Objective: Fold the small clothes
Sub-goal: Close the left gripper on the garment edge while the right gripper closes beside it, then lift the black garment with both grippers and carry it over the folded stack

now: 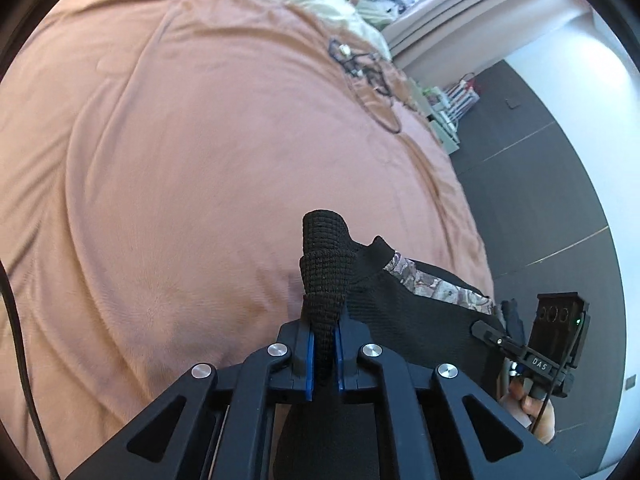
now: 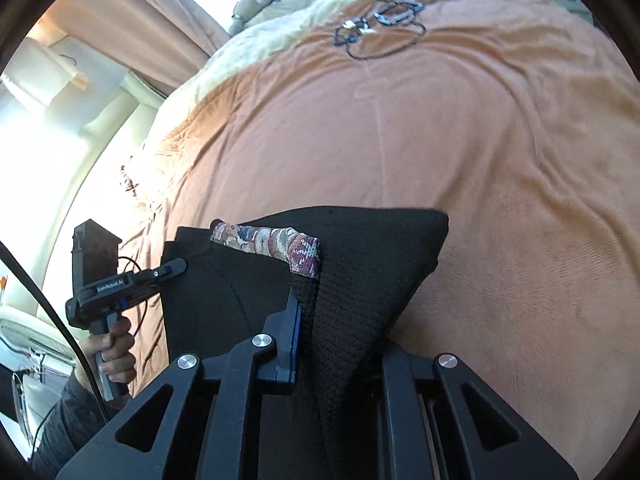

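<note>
- Black knit garment (image 1: 420, 320), trimmed with a patterned woven band (image 1: 436, 284), hangs stretched between two handheld grippers above a bed covered by an orange-brown blanket (image 1: 200, 160).
- No container appears in either view; the garment rests in none and is held over the near edge of the bed.
- Left gripper (image 1: 325, 356) is clamped on a bunched corner of the black knit, which sticks up in a rolled tuft between its blue pads (image 1: 310, 360).
- Right gripper (image 2: 304, 340) is pinched shut on another part of the garment just below the patterned band; fabric drapes over its right finger and hides it.
- Both grippers point forward and downward toward the blanket.
- In the right wrist view, a person's hand (image 2: 116, 352) wraps the grip of the left gripper at the near left, with a dark sleeve (image 2: 64, 428) below it.
- In the left wrist view, fingers (image 1: 536, 404) hold the right gripper's handle at the near right, beside the dark floor (image 1: 560, 200).
- Tangle of dark cords (image 2: 380, 24) lies far off on the blanket, well apart from the garment.
- Pale bedding (image 2: 272, 28) and a jumble of other fabrics sit at the far end of the bed.
</note>
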`<action>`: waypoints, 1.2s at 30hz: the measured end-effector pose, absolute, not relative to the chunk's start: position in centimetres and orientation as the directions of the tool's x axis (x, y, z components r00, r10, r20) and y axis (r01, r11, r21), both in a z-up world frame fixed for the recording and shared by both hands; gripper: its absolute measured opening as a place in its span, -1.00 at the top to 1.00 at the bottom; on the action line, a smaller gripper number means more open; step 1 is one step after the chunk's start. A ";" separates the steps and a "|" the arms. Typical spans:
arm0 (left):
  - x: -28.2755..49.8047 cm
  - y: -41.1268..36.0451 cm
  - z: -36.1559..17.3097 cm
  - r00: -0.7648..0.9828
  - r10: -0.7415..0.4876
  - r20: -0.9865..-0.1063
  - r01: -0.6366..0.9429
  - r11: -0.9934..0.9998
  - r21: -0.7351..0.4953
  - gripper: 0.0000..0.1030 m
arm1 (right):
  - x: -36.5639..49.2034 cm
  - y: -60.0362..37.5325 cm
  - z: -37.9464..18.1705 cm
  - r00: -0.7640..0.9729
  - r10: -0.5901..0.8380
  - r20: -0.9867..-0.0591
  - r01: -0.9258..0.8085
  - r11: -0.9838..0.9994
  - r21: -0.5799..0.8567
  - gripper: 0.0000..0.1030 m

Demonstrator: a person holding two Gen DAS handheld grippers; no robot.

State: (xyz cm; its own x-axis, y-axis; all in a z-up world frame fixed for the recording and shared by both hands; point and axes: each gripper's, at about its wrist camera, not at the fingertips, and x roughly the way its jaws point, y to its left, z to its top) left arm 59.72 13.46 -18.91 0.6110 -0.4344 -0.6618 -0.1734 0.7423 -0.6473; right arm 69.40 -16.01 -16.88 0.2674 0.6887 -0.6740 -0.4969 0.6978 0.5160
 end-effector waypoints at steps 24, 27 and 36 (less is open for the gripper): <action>49.6 9.9 -3.0 0.721 -0.434 -0.540 0.003 0.781 -0.624 0.87 | 55.9 -22.4 -4.6 0.423 0.704 -0.570 -0.582 0.693 0.425 0.81; 47.9 9.1 -1.1 0.733 -0.434 -0.523 0.020 0.784 -0.621 0.88 | 53.9 -23.7 -3.6 0.436 0.710 -0.552 -0.592 0.689 0.418 0.81; 43.3 6.2 4.3 0.765 -0.444 -0.467 0.087 0.789 -0.608 0.88 | 48.0 -27.8 0.3 0.493 0.713 -0.498 -0.619 0.690 0.375 0.81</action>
